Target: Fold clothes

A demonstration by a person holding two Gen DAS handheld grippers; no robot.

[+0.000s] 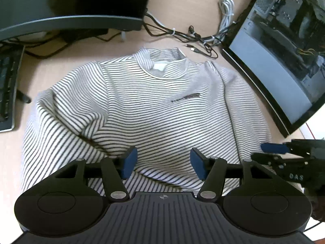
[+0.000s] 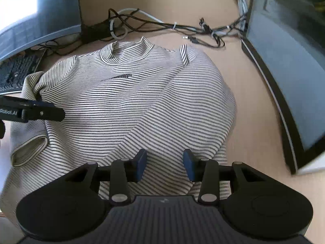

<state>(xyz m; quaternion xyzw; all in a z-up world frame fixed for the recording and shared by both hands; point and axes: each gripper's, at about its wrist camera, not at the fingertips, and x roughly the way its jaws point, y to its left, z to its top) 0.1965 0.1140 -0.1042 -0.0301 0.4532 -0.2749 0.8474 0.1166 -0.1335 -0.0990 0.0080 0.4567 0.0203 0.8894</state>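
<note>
A striped sweater (image 1: 154,105) lies flat on a light wooden desk (image 1: 178,4), front side up, with its collar (image 1: 162,65) far from both tools. The left gripper (image 1: 163,163) hangs over the near part of the sweater. Its blue pads (image 1: 130,162) stand apart with a gap between them, and only striped cloth shows in the gap below; they pinch nothing. The right gripper (image 2: 164,165) hangs over the near part of the sweater too. Its pads (image 2: 142,163) are closer together but have a gap as well, and nothing is held. From the right wrist view, one sleeve is folded across the body in front of the tool, and the other sleeve's open cuff (image 2: 28,150) lies off to the left. Past the collar runs a tangle of black and white cables (image 1: 195,36). Behind and to the left of the sweater stands a dark monitor (image 1: 71,6), with a keyboard (image 1: 8,89) at the far left. To the right, close to the sweater's edge, stands a computer case with a glass side (image 1: 280,61). The sweater sits hemmed in between these things.
</note>
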